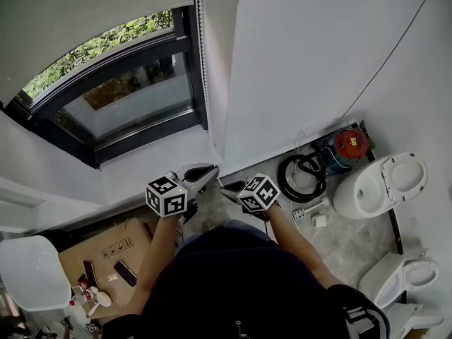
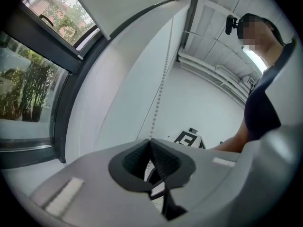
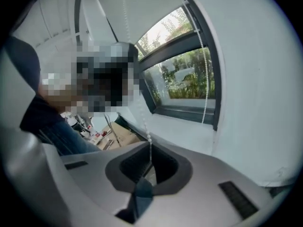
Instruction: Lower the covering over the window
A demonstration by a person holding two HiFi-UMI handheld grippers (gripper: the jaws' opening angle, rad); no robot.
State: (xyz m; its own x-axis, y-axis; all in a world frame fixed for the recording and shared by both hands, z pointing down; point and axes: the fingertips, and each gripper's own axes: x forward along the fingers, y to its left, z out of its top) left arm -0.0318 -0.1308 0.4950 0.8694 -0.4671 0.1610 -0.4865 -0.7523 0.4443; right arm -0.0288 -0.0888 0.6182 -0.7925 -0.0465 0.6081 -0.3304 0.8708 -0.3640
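Observation:
A white roller blind (image 1: pixel 85 20) covers the top of the dark-framed window (image 1: pixel 127 97); the lower glass is bare. Its white bead chain (image 1: pixel 200 41) hangs down the window's right side. Both grippers sit close together below the sill, tips facing each other. The left gripper (image 1: pixel 210 173) is shut on one strand of the bead chain (image 2: pixel 158 98), which rises from its jaws (image 2: pixel 150 141). The right gripper (image 1: pixel 227 186) is shut on a strand of the chain (image 3: pixel 142 122) too, entering its jaws (image 3: pixel 150 145). Another strand (image 3: pixel 204 79) hangs by the window frame.
White toilets (image 1: pixel 381 182) stand on the floor at the right, with a coiled black hose (image 1: pixel 300 175) and a red-topped device (image 1: pixel 351 143). Flattened cardboard (image 1: pixel 99 249) with small tools lies at the lower left beside a white seat (image 1: pixel 32 270). A plain white wall (image 1: pixel 304 55) fills the right.

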